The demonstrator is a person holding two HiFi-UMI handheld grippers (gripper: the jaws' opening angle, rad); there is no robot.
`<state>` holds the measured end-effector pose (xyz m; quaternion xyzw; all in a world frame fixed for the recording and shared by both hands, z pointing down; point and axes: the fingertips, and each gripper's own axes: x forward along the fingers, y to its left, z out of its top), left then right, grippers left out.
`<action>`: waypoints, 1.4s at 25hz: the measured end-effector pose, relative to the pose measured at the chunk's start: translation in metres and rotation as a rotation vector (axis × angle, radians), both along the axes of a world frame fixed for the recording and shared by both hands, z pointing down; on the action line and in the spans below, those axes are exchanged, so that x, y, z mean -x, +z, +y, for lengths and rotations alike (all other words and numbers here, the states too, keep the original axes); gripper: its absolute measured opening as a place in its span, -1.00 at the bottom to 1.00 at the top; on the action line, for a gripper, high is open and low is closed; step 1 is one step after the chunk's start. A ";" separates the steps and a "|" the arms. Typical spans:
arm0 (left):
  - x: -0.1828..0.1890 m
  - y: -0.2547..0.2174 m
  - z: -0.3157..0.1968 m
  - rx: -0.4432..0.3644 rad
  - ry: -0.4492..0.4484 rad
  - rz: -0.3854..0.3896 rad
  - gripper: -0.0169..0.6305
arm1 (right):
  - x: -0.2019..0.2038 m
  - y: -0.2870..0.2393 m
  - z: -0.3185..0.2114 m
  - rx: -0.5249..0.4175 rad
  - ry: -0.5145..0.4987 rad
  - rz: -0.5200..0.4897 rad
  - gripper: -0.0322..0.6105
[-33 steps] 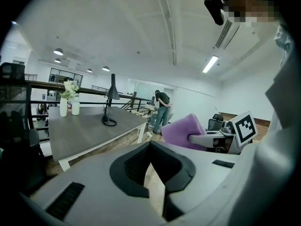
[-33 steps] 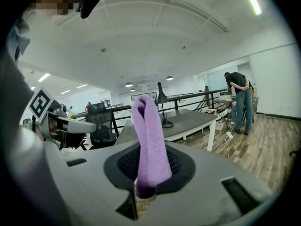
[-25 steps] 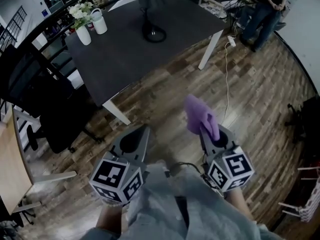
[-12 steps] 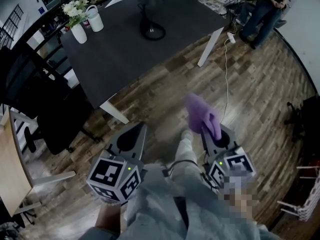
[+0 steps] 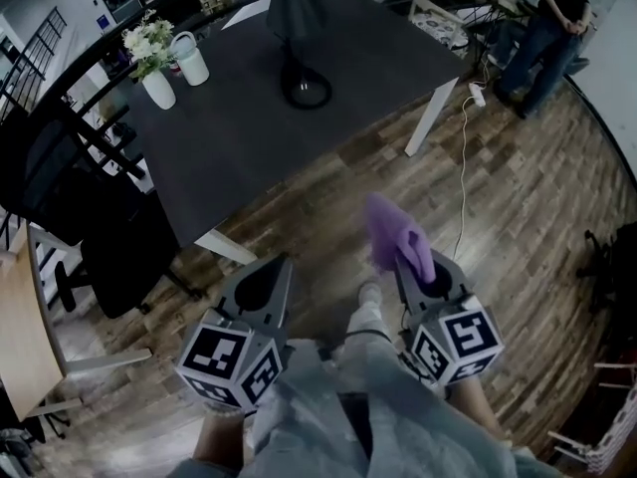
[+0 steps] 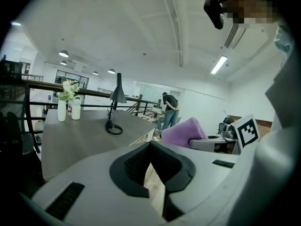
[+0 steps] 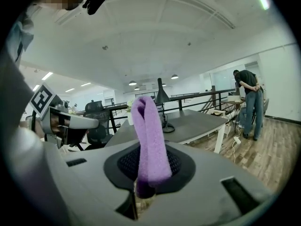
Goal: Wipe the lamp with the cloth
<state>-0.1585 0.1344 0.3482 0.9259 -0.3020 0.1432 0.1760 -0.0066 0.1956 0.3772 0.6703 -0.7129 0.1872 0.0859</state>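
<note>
Overhead, the head view cuts the lamp off at the frame's top edge. Only its dark shade and ring-shaped base show, foreshortened, at the far end of the dark table.

Both gripper views show it whole. In the left gripper view the lamp stands upright with its long axis vertical, a thin stem rising from the base and a conical shade opening downward. The right gripper view shows the lamp the same way.

The purple cloth is well apart from the lamp, above the wooden floor. It is clamped in the right gripper, and its long axis runs along the jaws, pointing away from the person toward the table.

In the right gripper view the cloth appears as a folded strip with the bend uppermost. Its lower end is lost in the dark recess where the right gripper closes on it.

The left gripper is held level beside the right one. Its own view shows the left gripper with the jaws met at the tips and nothing between them. That view alone shows the cloth from the side.

The hands are largely hidden under the marker cubes and clothing.

A vase of flowers and a white jug stand at the table's far left.
</note>
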 end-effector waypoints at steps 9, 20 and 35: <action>-0.067 -0.005 -0.039 0.011 -0.084 0.002 -0.91 | -0.067 0.002 -0.061 0.000 -0.109 -0.005 -0.74; -0.136 -0.007 -0.078 -0.001 -0.186 0.013 -0.91 | -0.139 0.001 -0.112 -0.021 -0.208 -0.004 -0.74; -0.177 -0.013 -0.100 -0.018 -0.243 0.004 -0.91 | -0.184 0.009 -0.138 -0.020 -0.245 -0.021 -0.74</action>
